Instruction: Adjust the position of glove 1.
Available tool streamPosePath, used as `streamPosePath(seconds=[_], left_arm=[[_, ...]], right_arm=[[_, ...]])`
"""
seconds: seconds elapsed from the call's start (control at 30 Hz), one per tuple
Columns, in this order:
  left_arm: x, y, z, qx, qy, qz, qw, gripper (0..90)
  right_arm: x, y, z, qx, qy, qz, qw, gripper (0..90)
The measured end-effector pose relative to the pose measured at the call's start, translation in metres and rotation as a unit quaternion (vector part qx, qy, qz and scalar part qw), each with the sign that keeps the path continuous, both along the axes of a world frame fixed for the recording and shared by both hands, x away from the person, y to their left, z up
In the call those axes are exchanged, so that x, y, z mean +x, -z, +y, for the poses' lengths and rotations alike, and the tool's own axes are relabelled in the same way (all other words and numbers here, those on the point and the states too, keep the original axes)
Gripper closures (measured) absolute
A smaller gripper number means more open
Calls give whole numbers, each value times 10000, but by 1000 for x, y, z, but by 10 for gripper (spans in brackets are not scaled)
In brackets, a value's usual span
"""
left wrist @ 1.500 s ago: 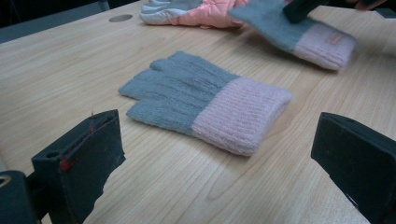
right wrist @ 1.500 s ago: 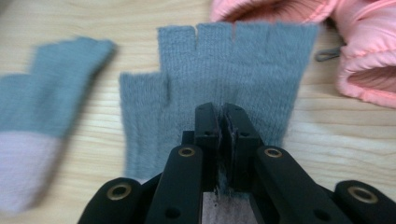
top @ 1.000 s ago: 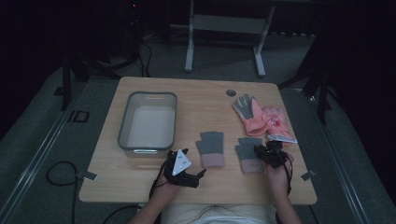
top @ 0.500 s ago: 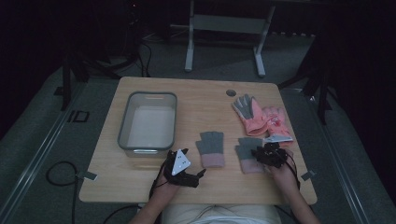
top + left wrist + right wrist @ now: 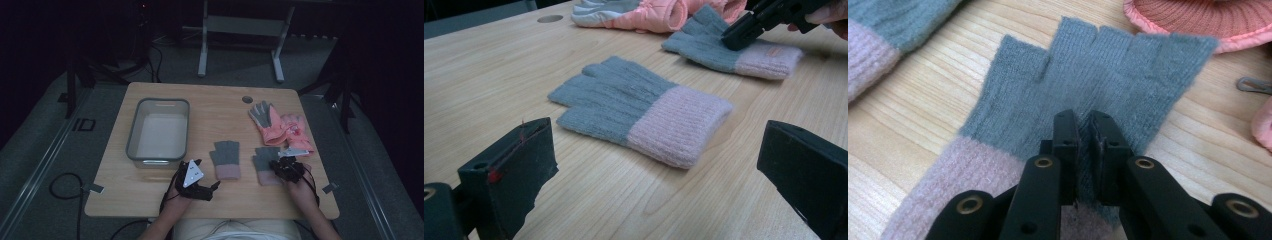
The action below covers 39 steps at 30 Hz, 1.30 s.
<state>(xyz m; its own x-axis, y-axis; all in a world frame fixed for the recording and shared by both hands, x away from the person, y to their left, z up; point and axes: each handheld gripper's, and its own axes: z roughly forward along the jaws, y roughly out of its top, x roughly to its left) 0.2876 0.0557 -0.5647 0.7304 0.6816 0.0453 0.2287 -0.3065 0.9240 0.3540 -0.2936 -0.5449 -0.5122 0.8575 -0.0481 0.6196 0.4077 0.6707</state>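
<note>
Two grey fingerless knit gloves with pink cuffs lie flat near the table's front edge. The left glove (image 5: 226, 159) (image 5: 639, 107) rests just beyond my left gripper (image 5: 206, 177) (image 5: 654, 170), whose jaws stand wide open and empty, one on each side of the cuff end. My right gripper (image 5: 280, 167) (image 5: 1084, 125) is shut on the right glove (image 5: 264, 161) (image 5: 1108, 70), pinching a fold of grey knit just above the cuff. In the left gripper view that right glove (image 5: 729, 50) lies farther off with the right gripper (image 5: 749, 27) pressed on it.
A grey plastic bin (image 5: 135, 135) stands at the left of the table. A pair of pink padded gloves with grey palms (image 5: 277, 122) (image 5: 649, 12) lies behind the right glove. A round hole (image 5: 247, 99) sits near the table's far edge.
The right hand and its gripper have shifted slightly left and toward the front edge over the right glove. The left gripper and both gloves stay where they were.
</note>
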Motion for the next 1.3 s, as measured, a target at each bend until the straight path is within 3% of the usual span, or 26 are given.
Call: streamPosePath(seconds=[0.2, 0.27, 0.37, 0.5, 0.53, 0.57, 0.63, 0.67, 0.73, 0.8, 0.83, 0.87, 0.9, 1.0, 1.1, 1.23, 1.27, 1.3], left_arm=[[1, 0, 2, -97, -8, 72, 9999, 19], [2, 0, 1, -36, 33, 74, 10000, 19], [1, 0, 0, -2, 42, 46, 10000, 19], [1, 0, 1, -38, 47, 49, 10000, 19], [1, 0, 1, -47, 43, 56, 10000, 19], [1, 0, 1, -57, 31, 61, 10000, 19], [1, 0, 1, -41, 27, 57, 10000, 19], [1, 0, 1, -19, 17, 35, 10000, 19], [1, 0, 1, -23, 19, 27, 10000, 19], [1, 0, 1, -37, 14, 39, 10000, 19], [1, 0, 2, -42, 17, 41, 10000, 19], [1, 0, 2, -49, 15, 45, 10000, 19], [1, 0, 2, -47, 19, 43, 10000, 19], [1, 0, 2, -60, 24, 48, 10000, 19], [1, 0, 2, -68, 18, 50, 10000, 19], [2, 0, 3, -123, 13, 79, 9999, 19], [2, 0, 4, -111, 16, 92, 9999, 19], [2, 0, 4, -114, 14, 106, 9999, 19]], right_arm=[[-1, -5, 1, 182, 232, 82, 9995, 844], [-3, -12, 1, 291, 298, 18, 9991, 847], [-6, -21, 5, 249, 334, -129, 9990, 848], [-7, -44, 19, 816, 240, -91, 9963, 848], [-8, -49, 23, 860, 224, -112, 9960, 849], [-10, -54, 28, 761, 203, -283, 9965, 848], [-9, -62, 36, 972, 124, -182, 9950, 849], [-10, -66, 42, 864, 133, -347, 9956, 849], [-8, -71, 51, 1017, 39, -239, 9945, 849], [-9, -76, 62, 834, 32, -475, 9954, 849], [-7, -77, 65, 1014, -37, -300, 9944, 849], [-7, -77, 70, 1018, -54, -316, 9943, 849], [-7, -78, 76, 872, -36, -447, 9952, 849], [-3, -77, 82, 1110, -111, -199, 9936, 849], [1, -73, 99, 1033, -128, -256, 9942, 849], [7, -66, 109, 1097, -111, -131, 9938, 848], [8, -64, 111, 1205, -144, 7, 9926, 848], [8, -61, 114, 1104, -103, -55, 9938, 848]])
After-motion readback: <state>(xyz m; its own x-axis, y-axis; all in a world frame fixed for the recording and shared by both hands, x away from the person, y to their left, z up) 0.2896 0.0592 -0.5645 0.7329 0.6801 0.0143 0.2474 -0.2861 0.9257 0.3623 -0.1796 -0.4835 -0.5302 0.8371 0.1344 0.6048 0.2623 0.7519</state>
